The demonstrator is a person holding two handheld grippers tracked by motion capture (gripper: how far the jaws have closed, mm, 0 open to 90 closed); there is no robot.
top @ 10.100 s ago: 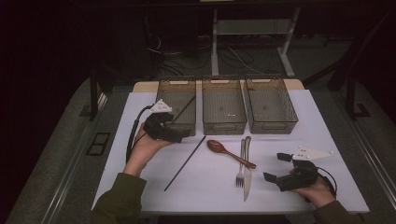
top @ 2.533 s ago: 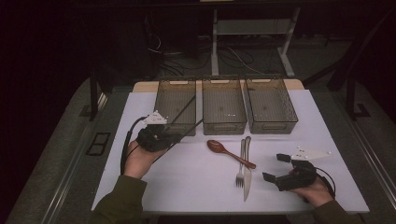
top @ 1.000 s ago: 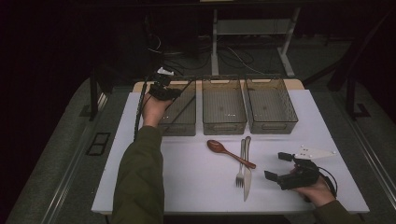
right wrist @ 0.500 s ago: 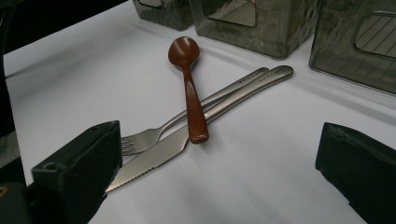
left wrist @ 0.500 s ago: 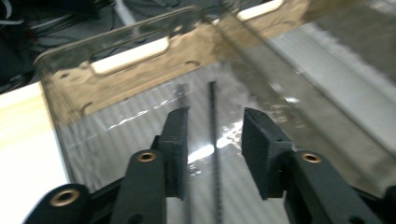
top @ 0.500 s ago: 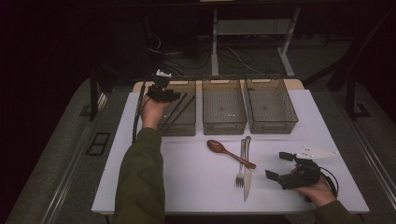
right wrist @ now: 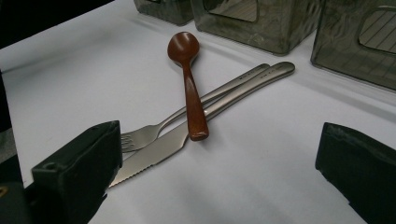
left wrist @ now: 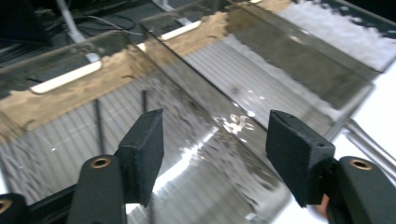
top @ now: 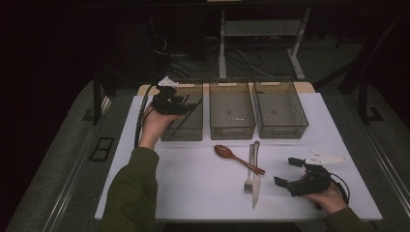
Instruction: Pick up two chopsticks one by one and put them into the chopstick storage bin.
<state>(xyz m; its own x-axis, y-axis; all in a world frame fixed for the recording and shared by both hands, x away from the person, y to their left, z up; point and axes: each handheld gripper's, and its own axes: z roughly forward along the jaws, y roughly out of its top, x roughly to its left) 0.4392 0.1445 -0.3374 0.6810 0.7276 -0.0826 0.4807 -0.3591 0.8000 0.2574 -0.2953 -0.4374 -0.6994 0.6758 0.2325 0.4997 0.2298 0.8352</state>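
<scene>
left gripper (top: pixel 186 105): jaws apart, just been opening, nothing between them; we see it over the left bin (top: pixel 170 135).
chopsticks (top: pixel 186 116): lying inside that bin.
right gripper (top: pixel 289 172): jaws wide apart, empty, near knife (top: pixel 255 181).
risk: we judge the spoon (top: pixel 238 158), crossing fork (top: pixel 249 170) and knife, may drag both when lifted.

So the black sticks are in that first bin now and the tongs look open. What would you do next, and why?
Probably draw the left tongs back from the left bin: their jaws have just been opening, nothing sits between them, and the chopsticks already lie inside. Then go for the wooden spoon, which rests across the fork and knife, near the open right tongs.
</scene>
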